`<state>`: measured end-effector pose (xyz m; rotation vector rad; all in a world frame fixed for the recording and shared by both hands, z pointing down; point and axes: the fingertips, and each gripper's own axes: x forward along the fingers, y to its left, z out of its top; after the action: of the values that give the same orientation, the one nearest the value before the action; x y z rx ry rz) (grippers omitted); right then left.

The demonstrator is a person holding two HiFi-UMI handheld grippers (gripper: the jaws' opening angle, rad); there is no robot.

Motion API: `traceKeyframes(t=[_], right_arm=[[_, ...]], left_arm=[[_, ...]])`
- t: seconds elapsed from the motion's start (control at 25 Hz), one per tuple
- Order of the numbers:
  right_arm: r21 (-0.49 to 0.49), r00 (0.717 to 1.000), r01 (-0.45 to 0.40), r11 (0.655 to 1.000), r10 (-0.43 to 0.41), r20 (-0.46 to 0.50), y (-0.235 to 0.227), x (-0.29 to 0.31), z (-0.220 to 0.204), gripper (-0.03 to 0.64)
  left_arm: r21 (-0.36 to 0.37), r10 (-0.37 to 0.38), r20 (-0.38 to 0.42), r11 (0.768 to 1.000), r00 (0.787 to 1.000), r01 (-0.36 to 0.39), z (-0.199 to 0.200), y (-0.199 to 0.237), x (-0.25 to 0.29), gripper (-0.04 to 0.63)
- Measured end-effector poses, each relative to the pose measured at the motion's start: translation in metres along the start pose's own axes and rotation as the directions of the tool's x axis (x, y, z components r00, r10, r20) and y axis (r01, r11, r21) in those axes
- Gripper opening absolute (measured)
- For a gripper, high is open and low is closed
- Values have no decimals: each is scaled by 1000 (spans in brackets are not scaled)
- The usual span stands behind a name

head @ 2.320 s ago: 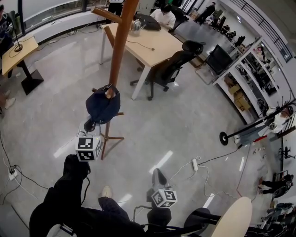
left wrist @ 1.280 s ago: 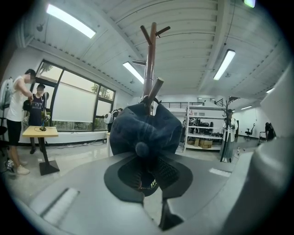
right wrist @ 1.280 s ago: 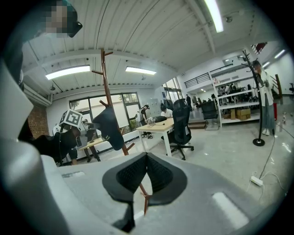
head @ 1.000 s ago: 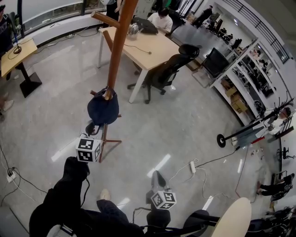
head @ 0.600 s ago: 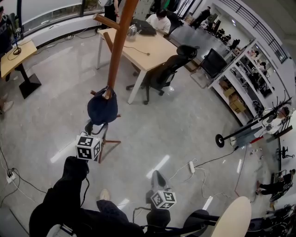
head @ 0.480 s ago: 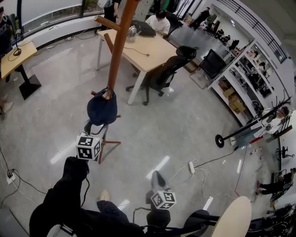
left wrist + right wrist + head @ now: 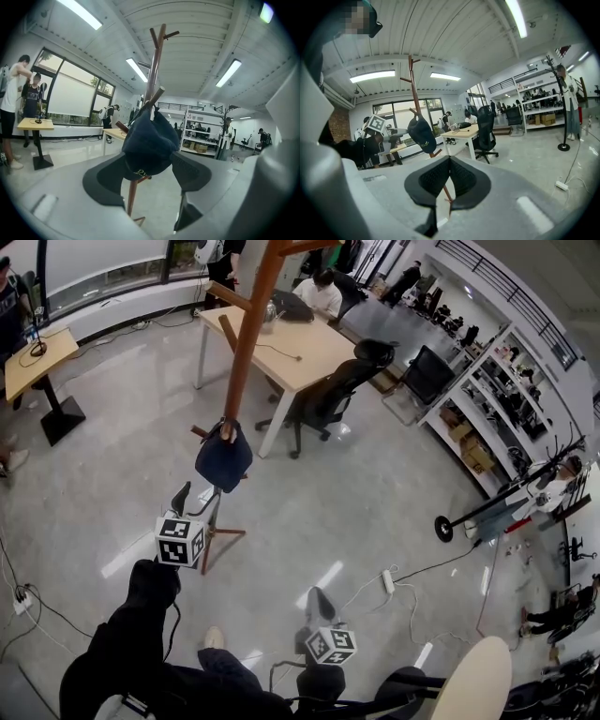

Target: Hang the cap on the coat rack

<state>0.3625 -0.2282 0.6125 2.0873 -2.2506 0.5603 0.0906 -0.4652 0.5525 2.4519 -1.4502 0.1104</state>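
The cap (image 7: 223, 456), dark navy, hangs on a short upward-angled peg (image 7: 157, 96) low on the wooden coat rack (image 7: 246, 343). Its crown drapes below the peg, and pale lettering shows near its lower edge in the left gripper view. The rack's pole rises well above the cap and carries further pegs higher up. Its feet stand on the grey floor (image 7: 375, 493).

The left gripper (image 7: 195, 498) is directly below and in front of the cap, aimed up along the pole. Its jaws are opening and stand wide apart. In the left gripper view the lower part of the cap sits in the gap between the two dark pads (image 7: 190, 171), which flank the cloth without squeezing it. The cap's weight is on the peg. In the head view the fingertips lie just beside the cap's lower edge.

The right gripper (image 7: 449, 176) is held low on the person's right, well apart from the cap and the rack. Its jaws are closed together with nothing between them. In its view the hanging cap appears beyond the jaws, up and to the left.

Behind the rack stand a light wooden counter (image 7: 300, 343) and a black office chair (image 7: 328, 395).
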Motion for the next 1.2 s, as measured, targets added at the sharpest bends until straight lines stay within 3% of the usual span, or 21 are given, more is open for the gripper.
traceKeyframes(t=[0.24,0.52,0.96,1.2], right_arm=[[-2,1000,0,1000,0,14,7,-9,0,2],[-17,999,-21,1000,22,40,27,-19,3,2],[-39,995,-60,997,63,76,60,-33,15,2],[-62,989,-102,993,108,96,90,-40,17,2]], left_arm=[[1,-14,3,1000,1000,14,3,-5,-21,295],[40,-4,5,999,1000,4,0,-8,-54,173],[68,-48,-15,996,999,49,-6,-26,-110,123],[79,-36,-13,996,999,37,-11,-24,-148,74]])
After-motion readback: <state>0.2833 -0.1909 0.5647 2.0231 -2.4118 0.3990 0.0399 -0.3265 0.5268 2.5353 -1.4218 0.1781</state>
